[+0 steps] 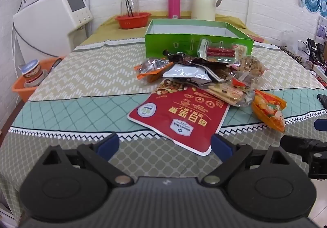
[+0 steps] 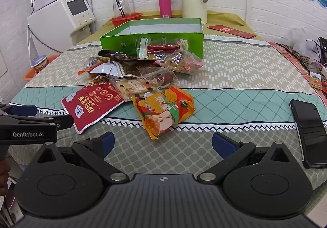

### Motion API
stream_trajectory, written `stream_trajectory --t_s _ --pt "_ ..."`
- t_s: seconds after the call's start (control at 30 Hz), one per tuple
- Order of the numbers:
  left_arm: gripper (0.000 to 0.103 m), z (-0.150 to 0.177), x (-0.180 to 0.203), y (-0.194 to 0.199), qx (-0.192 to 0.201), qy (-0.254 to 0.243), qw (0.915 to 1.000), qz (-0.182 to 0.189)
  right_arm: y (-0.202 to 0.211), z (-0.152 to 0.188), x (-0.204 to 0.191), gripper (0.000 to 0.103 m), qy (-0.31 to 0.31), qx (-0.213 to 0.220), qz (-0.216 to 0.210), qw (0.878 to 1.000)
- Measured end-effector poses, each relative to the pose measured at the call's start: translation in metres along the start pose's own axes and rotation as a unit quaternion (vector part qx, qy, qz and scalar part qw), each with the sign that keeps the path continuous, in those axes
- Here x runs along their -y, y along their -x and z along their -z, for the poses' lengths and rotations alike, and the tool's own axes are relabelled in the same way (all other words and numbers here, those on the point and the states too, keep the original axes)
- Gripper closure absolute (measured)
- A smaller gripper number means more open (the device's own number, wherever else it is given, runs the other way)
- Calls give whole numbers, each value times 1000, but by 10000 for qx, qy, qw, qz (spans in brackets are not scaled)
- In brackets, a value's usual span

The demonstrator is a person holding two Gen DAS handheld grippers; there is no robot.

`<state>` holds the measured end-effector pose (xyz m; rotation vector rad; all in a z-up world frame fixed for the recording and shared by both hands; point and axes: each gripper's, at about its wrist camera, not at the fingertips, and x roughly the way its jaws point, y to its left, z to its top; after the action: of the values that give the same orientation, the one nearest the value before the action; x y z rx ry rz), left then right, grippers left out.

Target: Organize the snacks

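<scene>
A pile of snack packets (image 1: pixel 204 72) (image 2: pixel 143 68) lies mid-table in front of an open green box (image 1: pixel 196 42) (image 2: pixel 155 37). A large red nut pouch (image 1: pixel 179 117) (image 2: pixel 92 105) sticks out toward me, and an orange dried-fruit packet (image 1: pixel 269 111) (image 2: pixel 165 109) lies nearest on the right. My left gripper (image 1: pixel 165 144) is open just short of the red pouch's near corner, nothing between its fingers. My right gripper (image 2: pixel 163 144) is open just short of the orange packet, holding nothing. The left gripper (image 2: pixel 30 119) also shows from the side in the right wrist view.
A black phone (image 2: pixel 308 131) lies near the table's right edge. Behind the box stand a pink bottle (image 1: pixel 173 3), a cream thermos jug (image 1: pixel 204 1) and a red basket (image 1: pixel 132 19) with a glass pitcher. A white appliance (image 1: pixel 53 21) and an orange tub (image 1: pixel 26 87) are at the left.
</scene>
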<state>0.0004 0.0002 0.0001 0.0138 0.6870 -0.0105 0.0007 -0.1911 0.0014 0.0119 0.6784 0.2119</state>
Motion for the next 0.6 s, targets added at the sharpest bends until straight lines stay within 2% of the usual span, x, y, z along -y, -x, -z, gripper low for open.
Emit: stream_trajectory --t_s 0.23,0.4,0.6 --pt "10 -2 0 3 92 -22 10000 3 1 -1 0 0 -16 67 -15 10000" --pt "10 9 -1 1 121 -19 9999 21 1 2 1 0 -13 80 -36 10000" --pt "10 2 1 -1 26 -4 10000 19 -1 -1 -2 0 7 48 -48 10000"
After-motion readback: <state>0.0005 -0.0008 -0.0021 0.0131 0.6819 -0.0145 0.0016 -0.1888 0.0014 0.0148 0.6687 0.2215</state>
